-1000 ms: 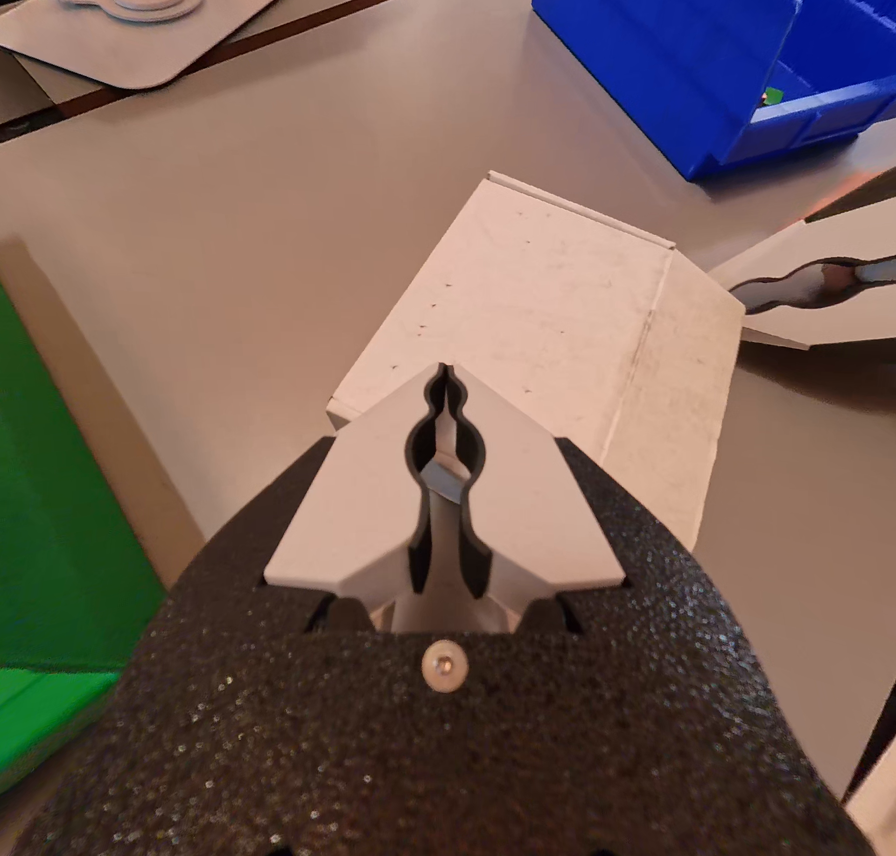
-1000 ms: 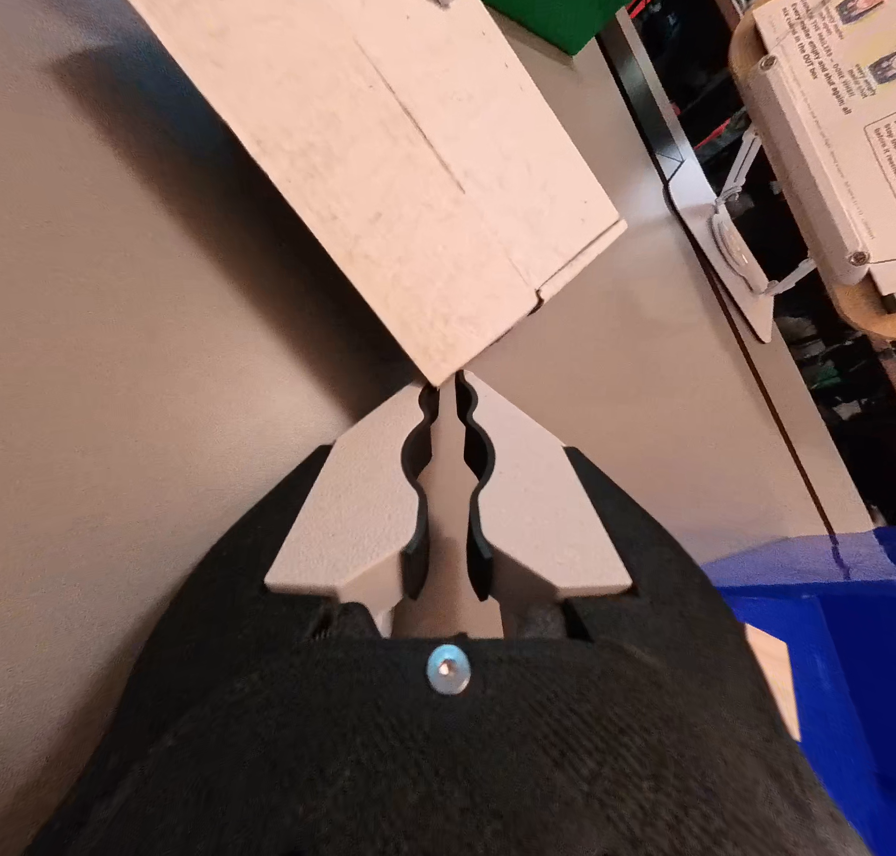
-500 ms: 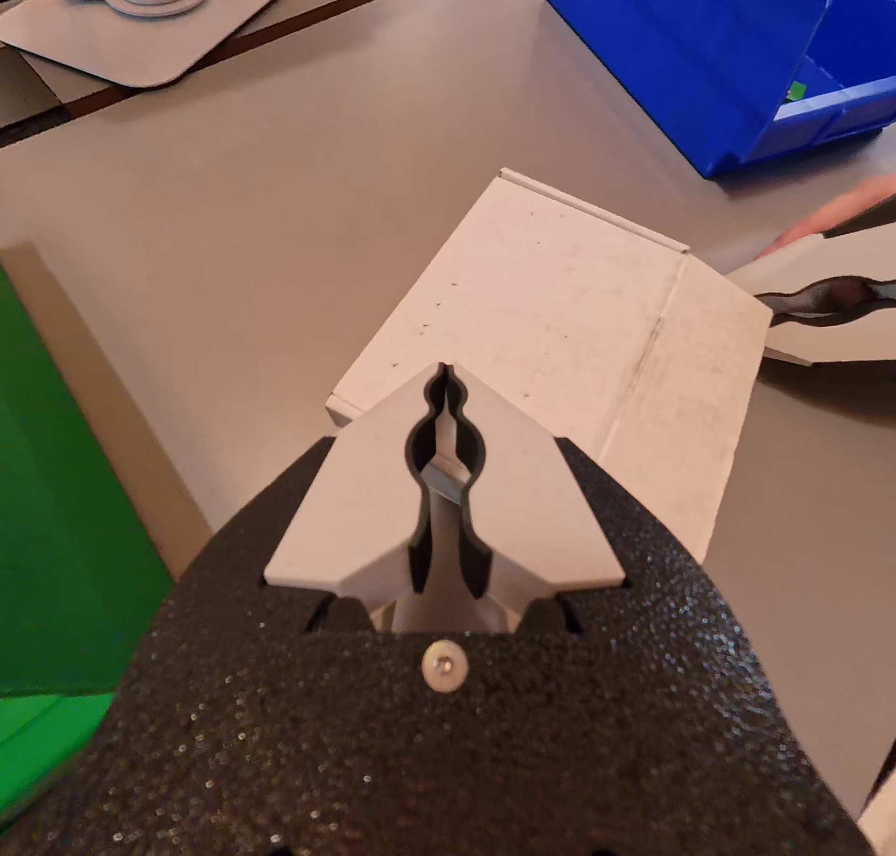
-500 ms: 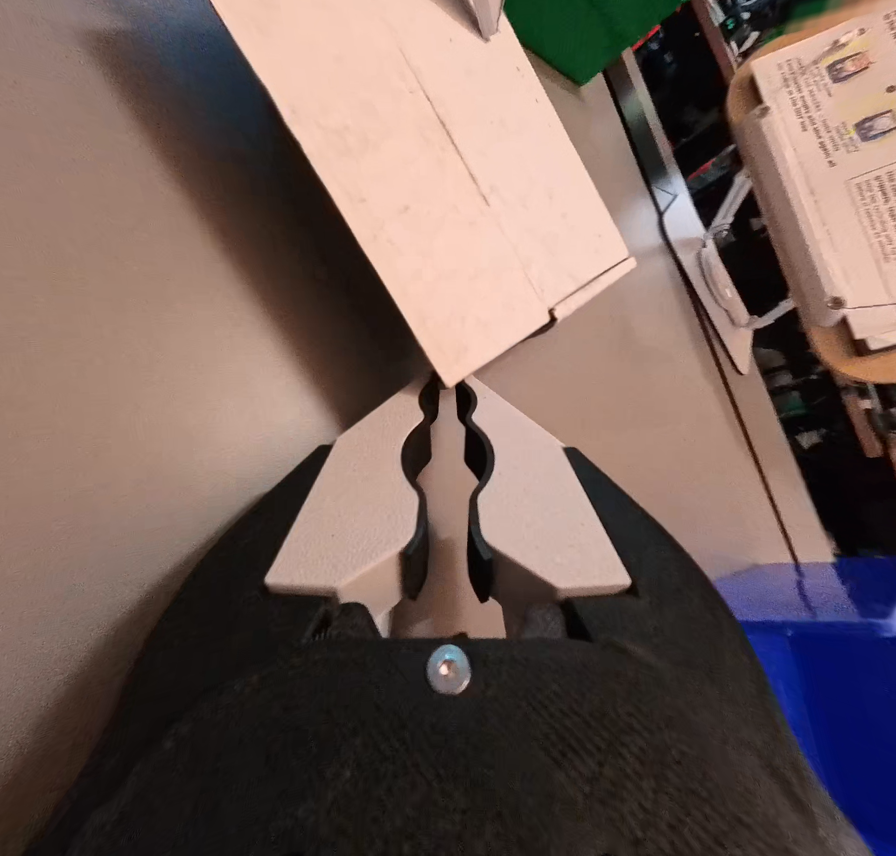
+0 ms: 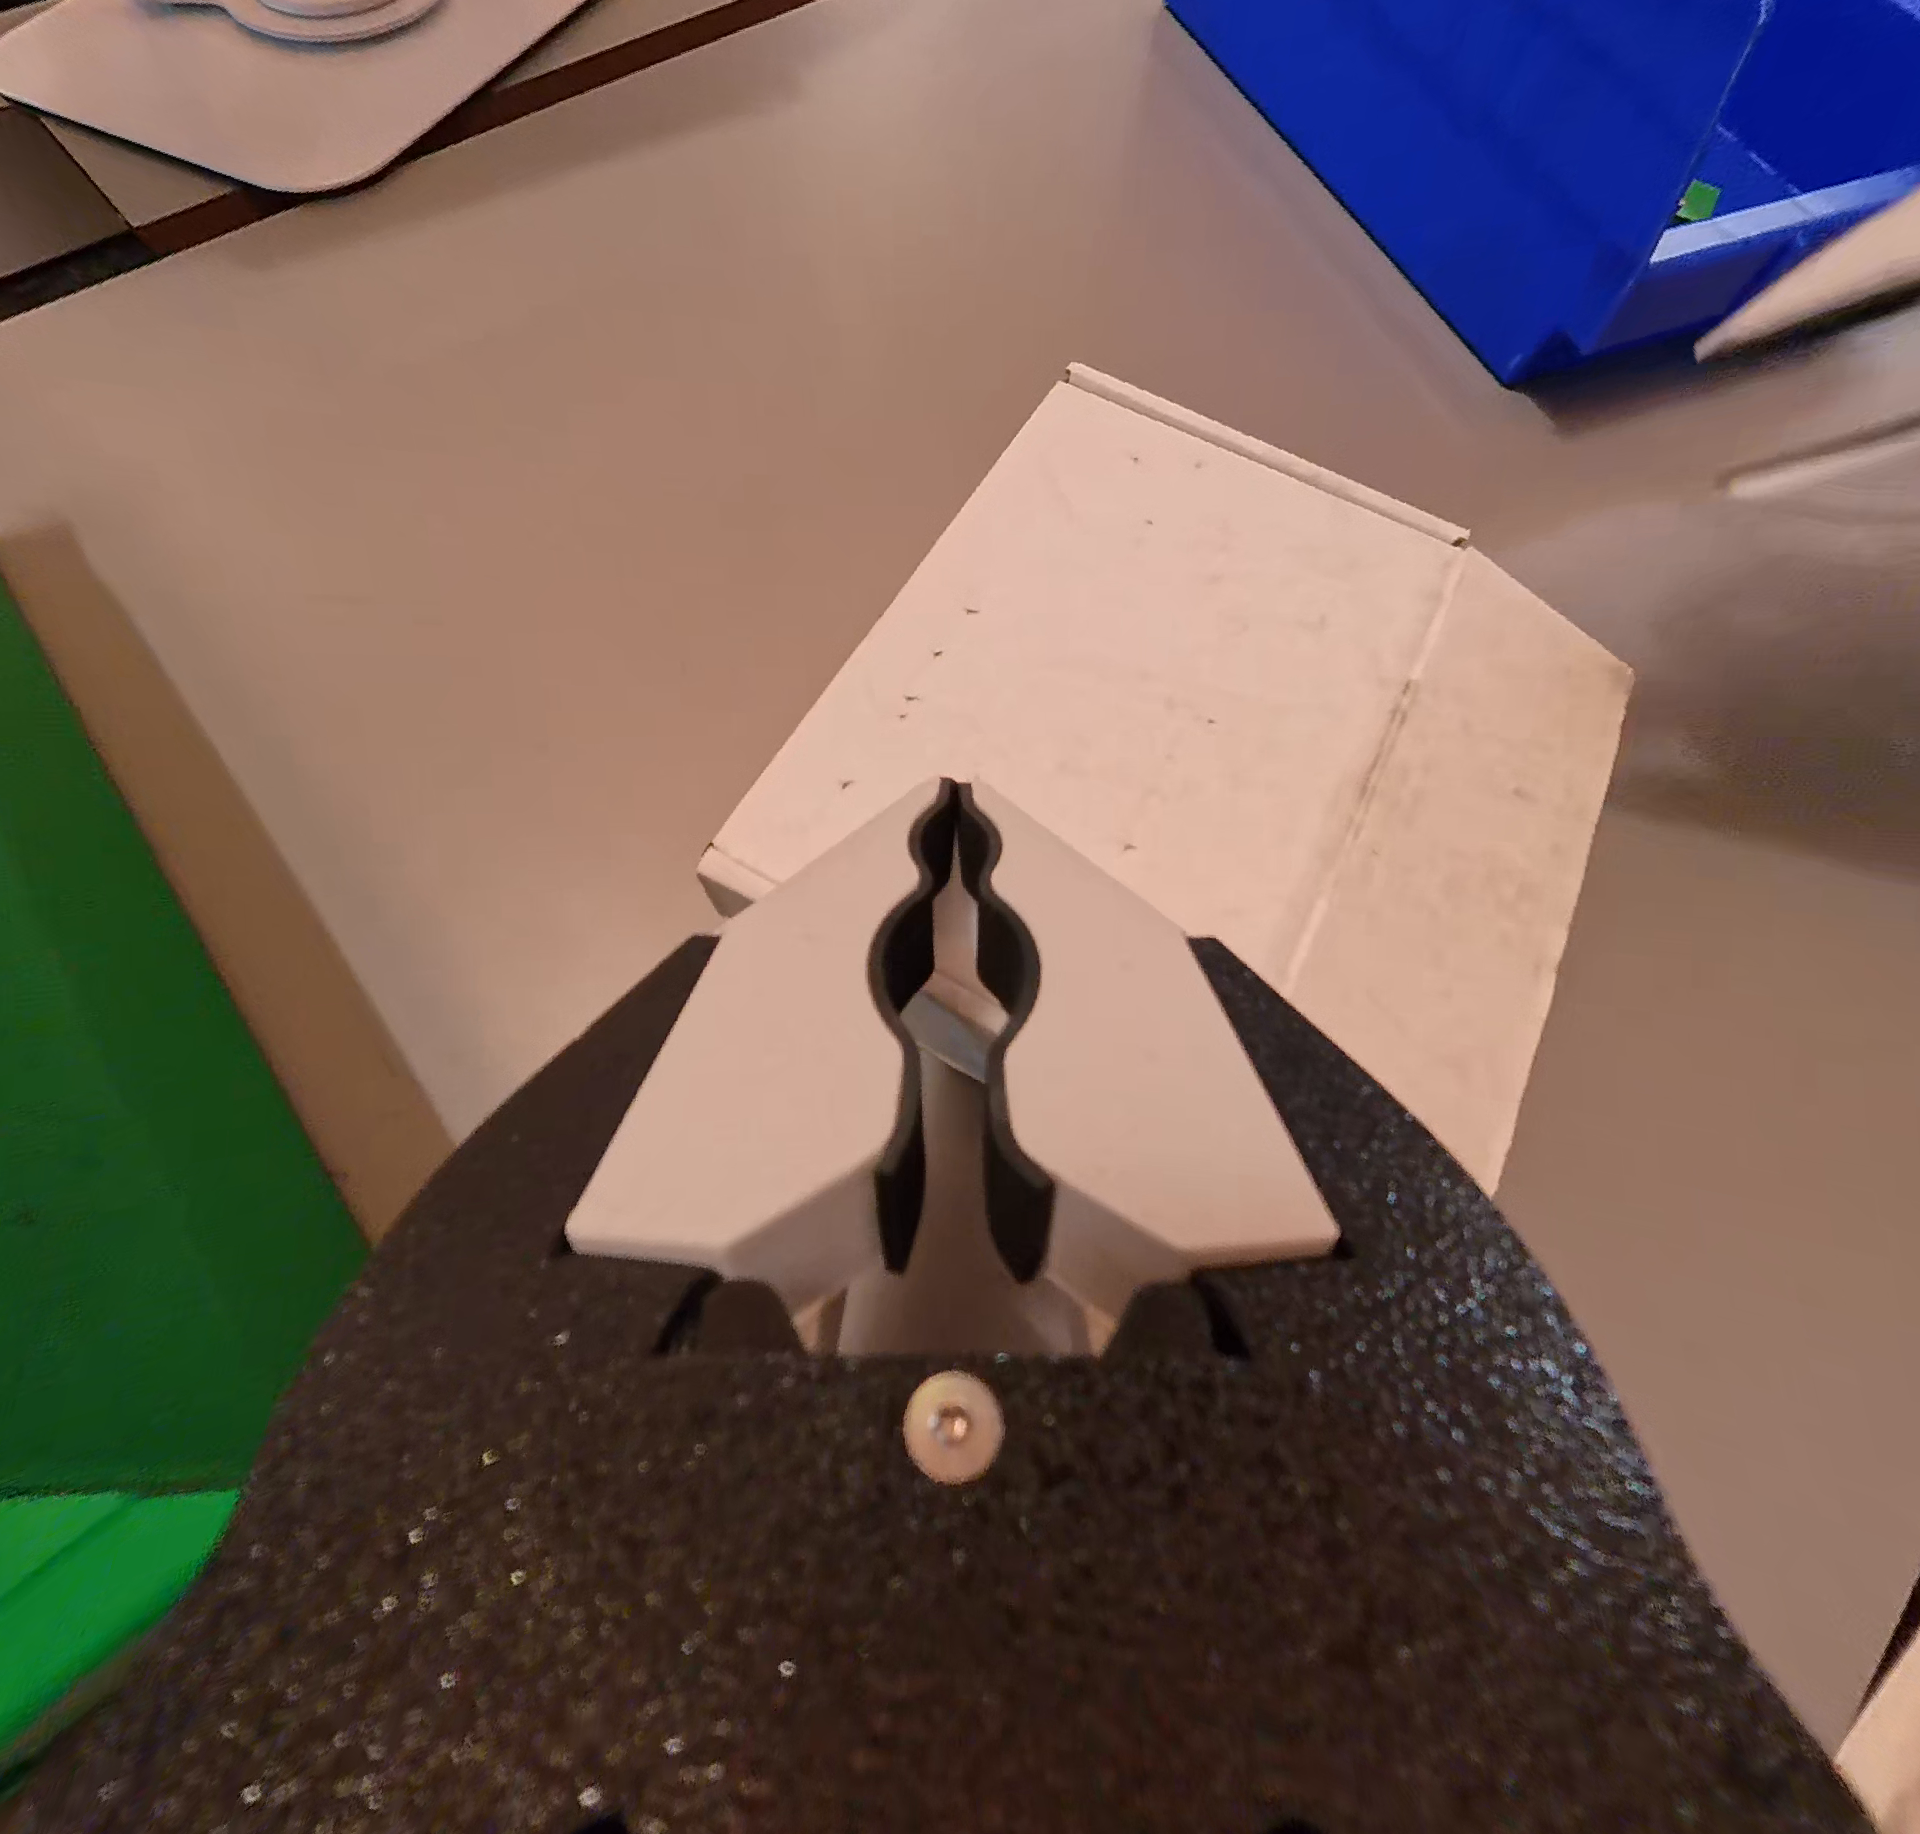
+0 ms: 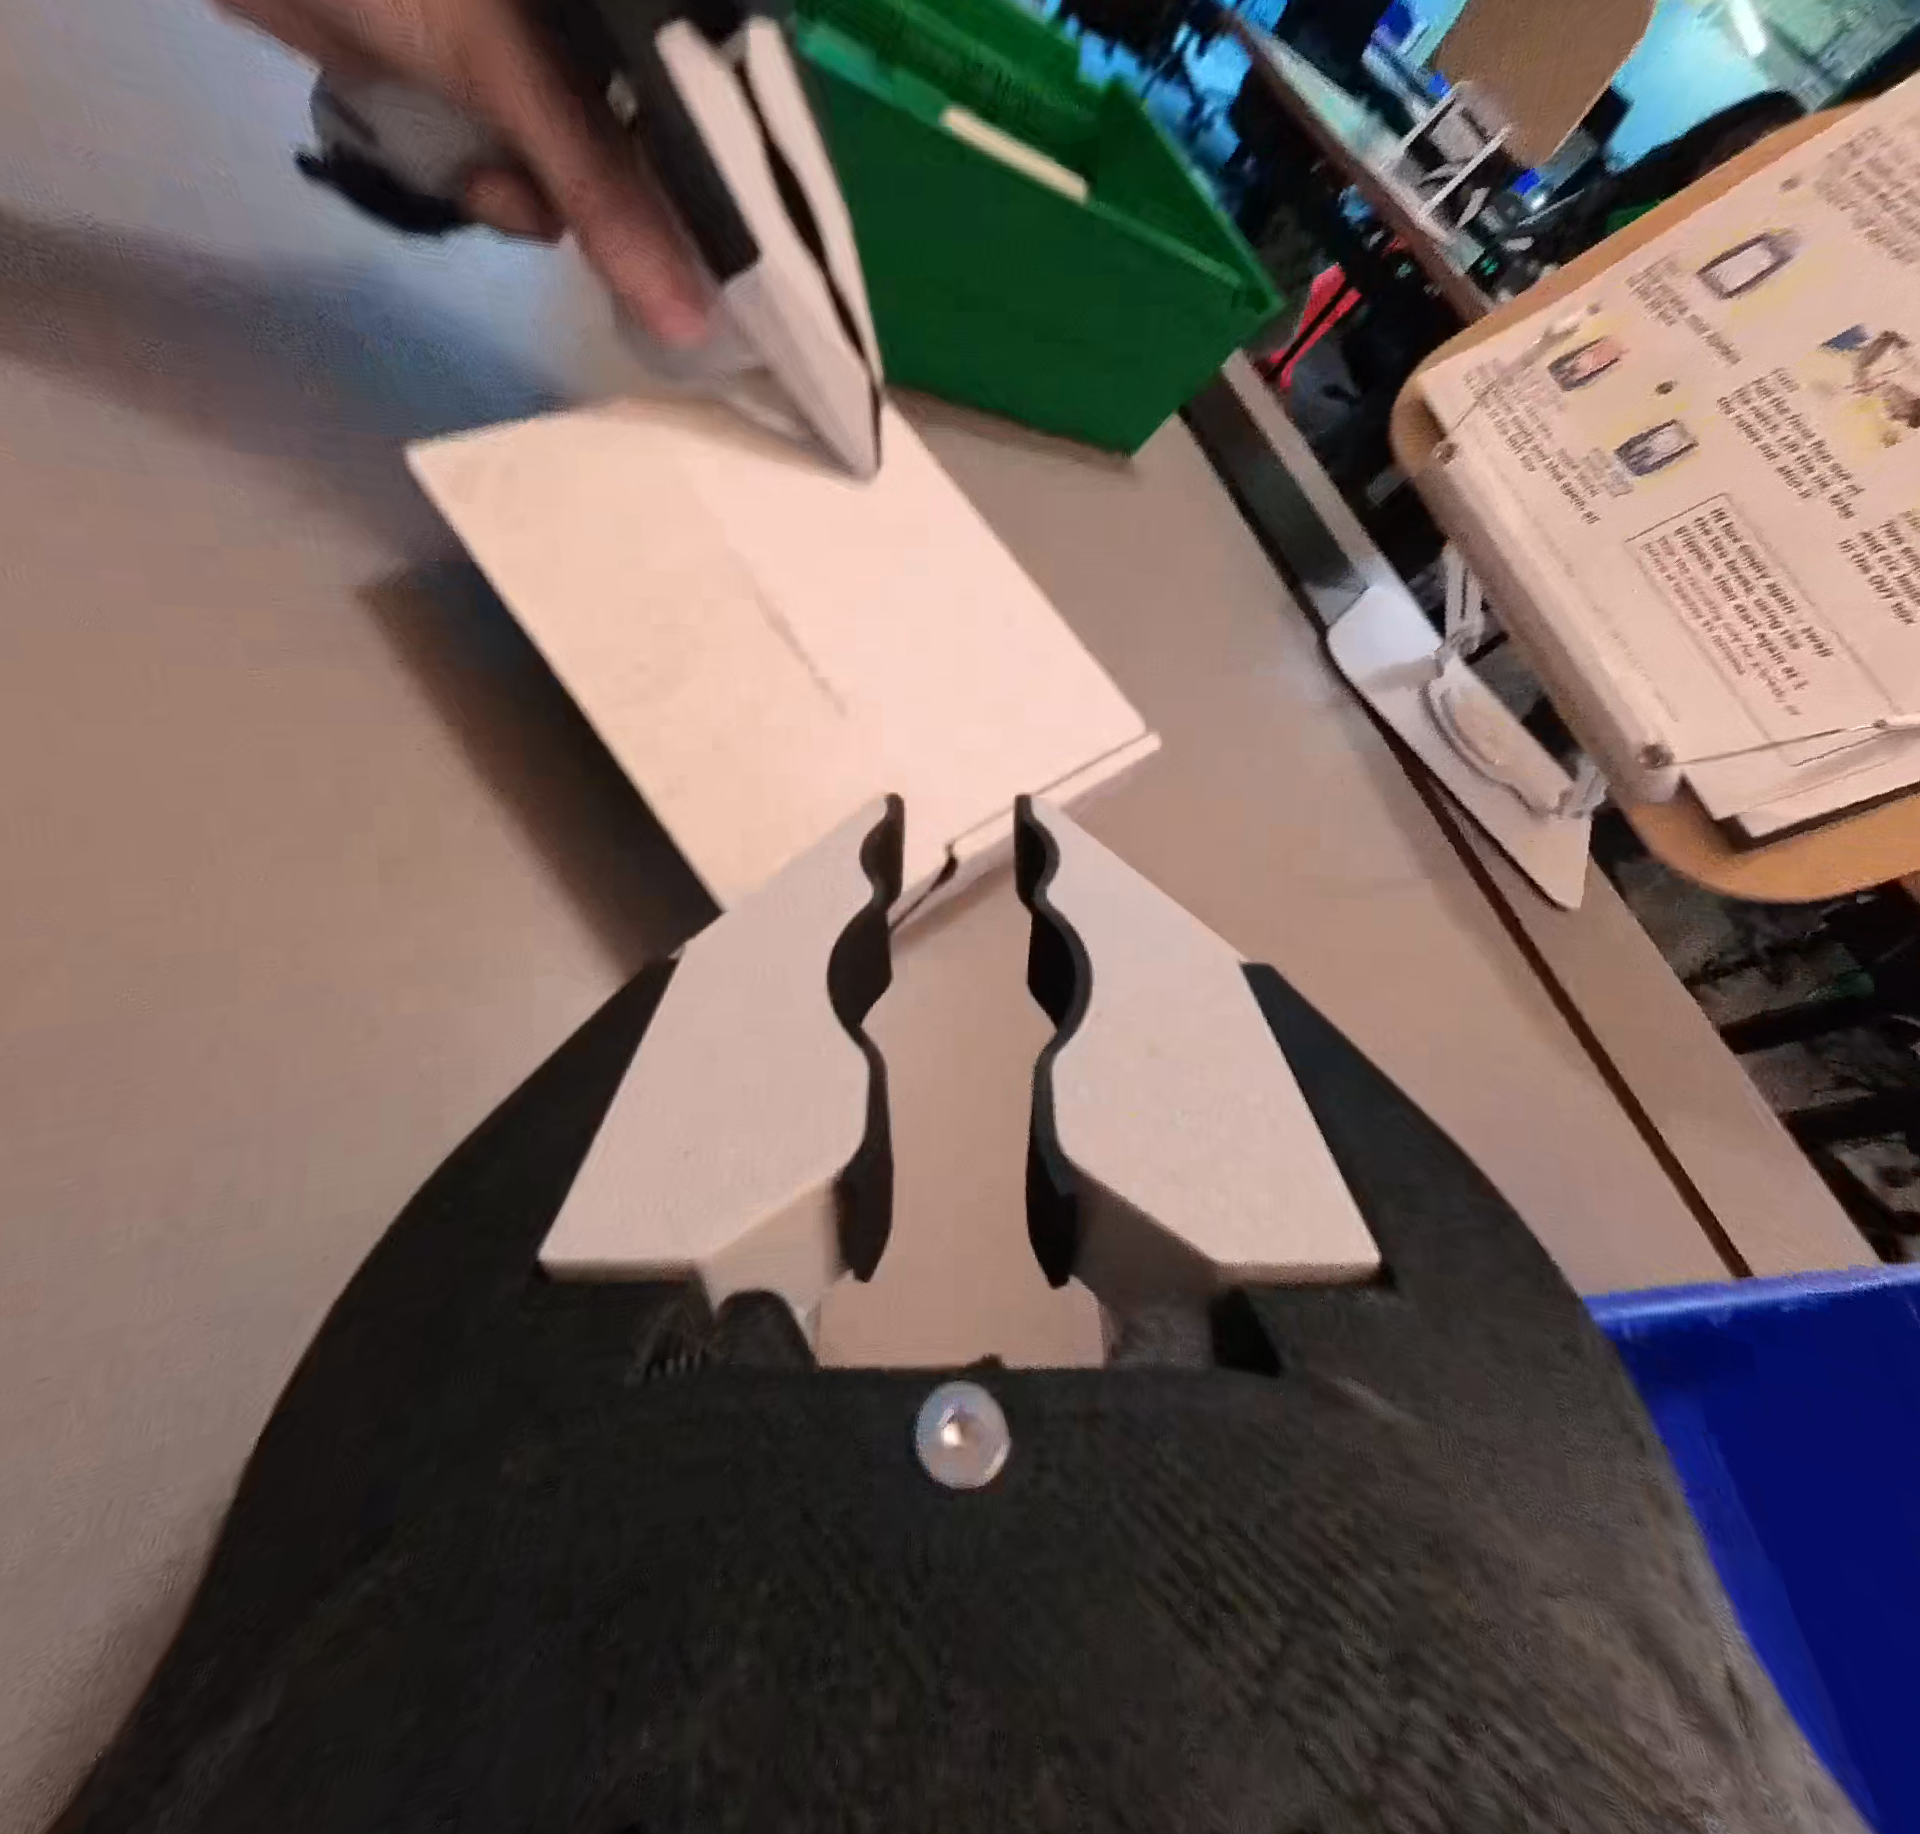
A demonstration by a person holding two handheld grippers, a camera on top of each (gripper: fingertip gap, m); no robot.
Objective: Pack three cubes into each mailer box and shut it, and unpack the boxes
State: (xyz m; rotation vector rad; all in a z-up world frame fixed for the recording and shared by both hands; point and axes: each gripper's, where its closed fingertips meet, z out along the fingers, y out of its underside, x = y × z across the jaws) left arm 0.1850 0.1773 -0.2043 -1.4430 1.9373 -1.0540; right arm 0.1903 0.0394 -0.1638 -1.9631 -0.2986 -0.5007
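A closed white mailer box [image 5: 1195, 724] lies on the grey table. My left gripper [image 5: 954, 789] is shut and empty, with its tips over the box's near corner. In the right wrist view it [image 6: 847, 434] rests tip-down on the far part of the box lid [image 6: 748, 621], with a person's hand [image 6: 488, 70] holding it. My right gripper [image 6: 958, 810] is open and empty, just short of the box's near corner. It shows only as a blurred pale shape at the right edge of the left wrist view [image 5: 1829, 293]. A small green piece [image 5: 1700, 197] shows inside the blue bin; no other cube is in view.
A blue bin [image 5: 1455, 111] stands at the far right of the left wrist view and also shows in the right wrist view [image 6: 1787, 1472]. A green bin [image 5: 114, 1057] [image 6: 1018, 257] stands on the box's other side. A board with papers [image 6: 1714, 537] on a flat white base [image 6: 1455, 745] stands at the table edge.
My right gripper has opened and drawn back from the box's corner, with motion blur. My left gripper has stayed shut on top of the box.
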